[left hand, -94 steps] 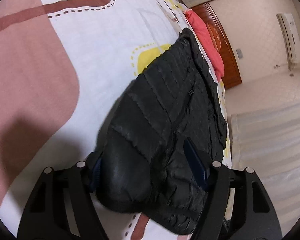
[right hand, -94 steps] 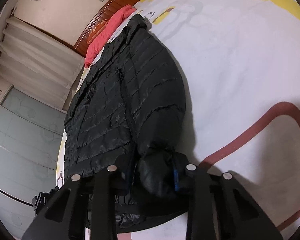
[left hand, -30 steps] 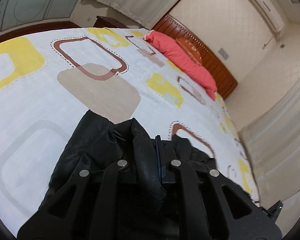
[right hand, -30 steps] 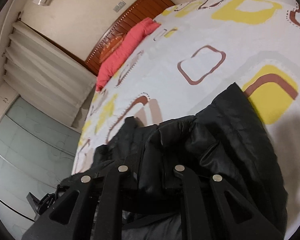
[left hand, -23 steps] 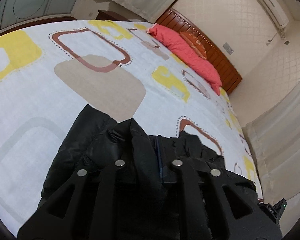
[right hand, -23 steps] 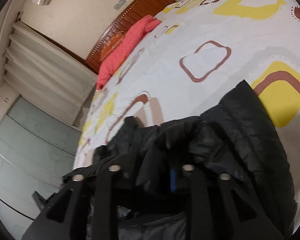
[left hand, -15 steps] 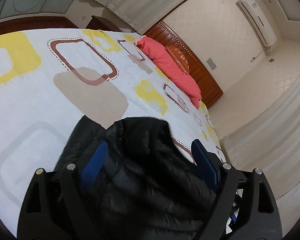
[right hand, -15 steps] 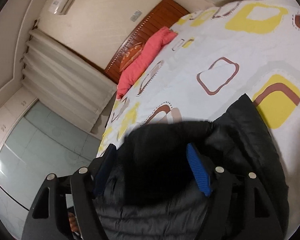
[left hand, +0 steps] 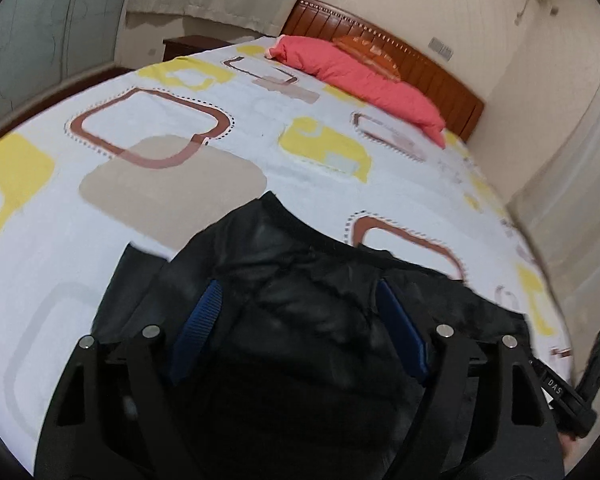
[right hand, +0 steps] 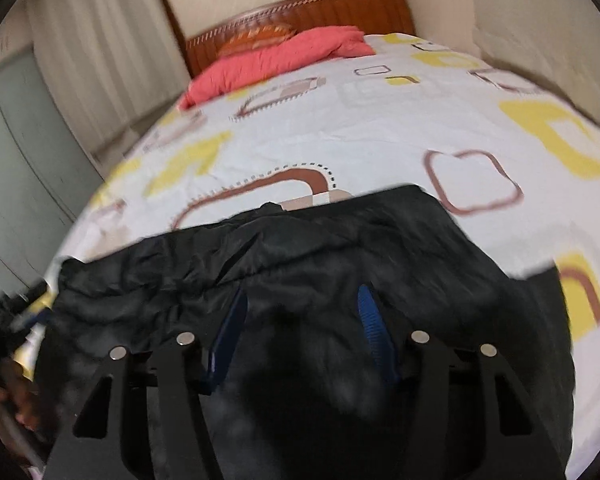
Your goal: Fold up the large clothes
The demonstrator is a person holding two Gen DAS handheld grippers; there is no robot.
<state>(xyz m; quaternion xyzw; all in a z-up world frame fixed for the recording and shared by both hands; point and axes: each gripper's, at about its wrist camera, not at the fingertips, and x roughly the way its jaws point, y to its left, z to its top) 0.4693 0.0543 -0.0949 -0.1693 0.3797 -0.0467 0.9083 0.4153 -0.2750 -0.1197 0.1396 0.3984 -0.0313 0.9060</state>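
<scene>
Jaws on both grippers are spread apart with nothing pinched: the left gripper (left hand: 300,320) and right gripper (right hand: 300,320) each hang over the black puffer jacket (left hand: 300,280), which lies bunched in a thick fold at the near end of the bed (left hand: 220,180), well short of the red pillow (left hand: 360,76). Left jaws had just swung wide and eased in a touch, right ones are narrowing again, jacket padding under them but the blue pads (left hand: 202,328) not squeezing it. My worry is that puffy stuff springs back, so the folded layer could pop open or slide since nothing pins it. A regrab might also catch just 1 layer and drag the whole stack crooked.
</scene>
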